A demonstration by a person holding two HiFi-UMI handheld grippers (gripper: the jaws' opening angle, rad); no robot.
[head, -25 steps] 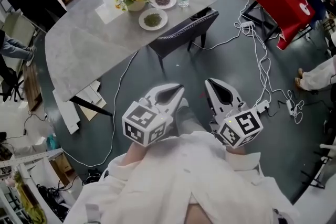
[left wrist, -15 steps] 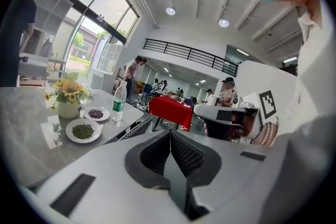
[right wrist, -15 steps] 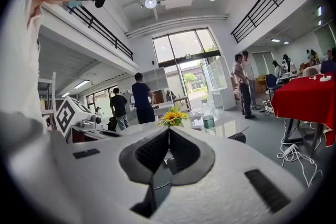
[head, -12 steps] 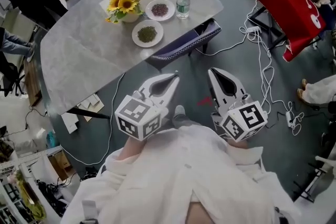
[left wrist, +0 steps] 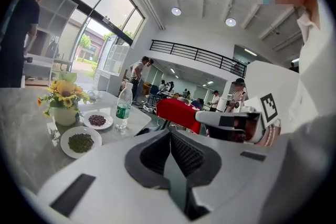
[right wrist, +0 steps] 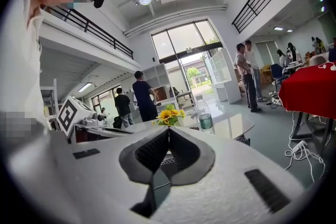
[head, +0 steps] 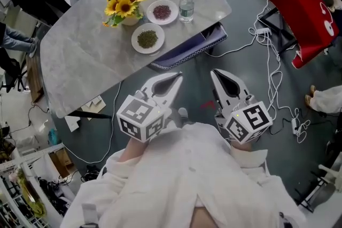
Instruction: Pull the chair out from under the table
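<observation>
**Chair tucked in, both jaws empty**

Your left gripper [head: 175,79] and right gripper [head: 216,73] have their jaws pressed together on nothing. You hold them side by side, probably to line up on the chair [head: 188,48]. It sits at their twelve o'clock, well apart, pushed under the counter [head: 80,56] with only its dark back showing. The near plate [head: 147,39] holds green beans. At its one o'clock the far plate [head: 162,10] holds dark reddish ones. The vase of sunflowers [head: 124,8] stands at eleven, the water bottle [head: 186,2] at two.
</observation>
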